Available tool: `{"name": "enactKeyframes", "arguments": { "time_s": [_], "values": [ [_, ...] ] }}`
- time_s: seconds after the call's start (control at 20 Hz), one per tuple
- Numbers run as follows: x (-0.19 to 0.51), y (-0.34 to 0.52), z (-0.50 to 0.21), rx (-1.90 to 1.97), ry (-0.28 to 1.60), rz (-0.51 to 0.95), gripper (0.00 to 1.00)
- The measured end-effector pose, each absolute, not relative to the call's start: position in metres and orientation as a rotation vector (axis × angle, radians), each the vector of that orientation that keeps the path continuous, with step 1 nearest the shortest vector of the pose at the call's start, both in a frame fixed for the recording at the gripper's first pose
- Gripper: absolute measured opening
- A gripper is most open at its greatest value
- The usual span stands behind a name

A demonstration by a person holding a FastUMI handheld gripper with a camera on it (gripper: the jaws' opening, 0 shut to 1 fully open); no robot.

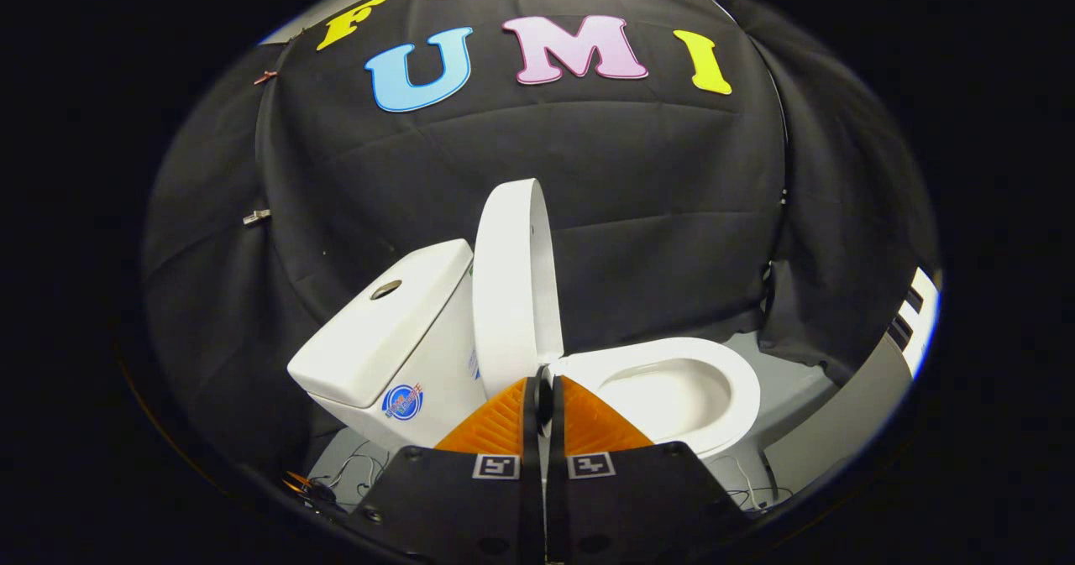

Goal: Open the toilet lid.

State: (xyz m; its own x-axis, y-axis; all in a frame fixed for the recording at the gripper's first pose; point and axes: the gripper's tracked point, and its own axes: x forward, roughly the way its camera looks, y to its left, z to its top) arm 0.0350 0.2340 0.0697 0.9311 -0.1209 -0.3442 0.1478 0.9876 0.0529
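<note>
— White toilet lid (514, 284): position?
— Upright, leaning toward the tank (386, 330), seat and bowl (672, 389) exposed beyond the gripper (544, 393).
— Jaws?
— Together, holding nothing, just short of the lid's hinge end.
— Procedure?
— The lid appears fully open; the operator withdraws straight back, avoiding contact with it.

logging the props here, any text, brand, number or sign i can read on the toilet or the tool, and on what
Round sticker on the cistern side: too blurred to read.
Small mark on the cistern near the raised lid: too small to read.
Two square tags on the tool, fingers closed together: coded patterns, no words.
No readable text.
</note>
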Motion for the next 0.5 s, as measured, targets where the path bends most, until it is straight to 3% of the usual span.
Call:
{"name": "enactKeyframes", "arguments": {
  "time_s": [0.5],
  "values": [
    [0.042, 0.276, 0.067, 0.015, 0.321, -0.122, 0.07]
  ]
}}
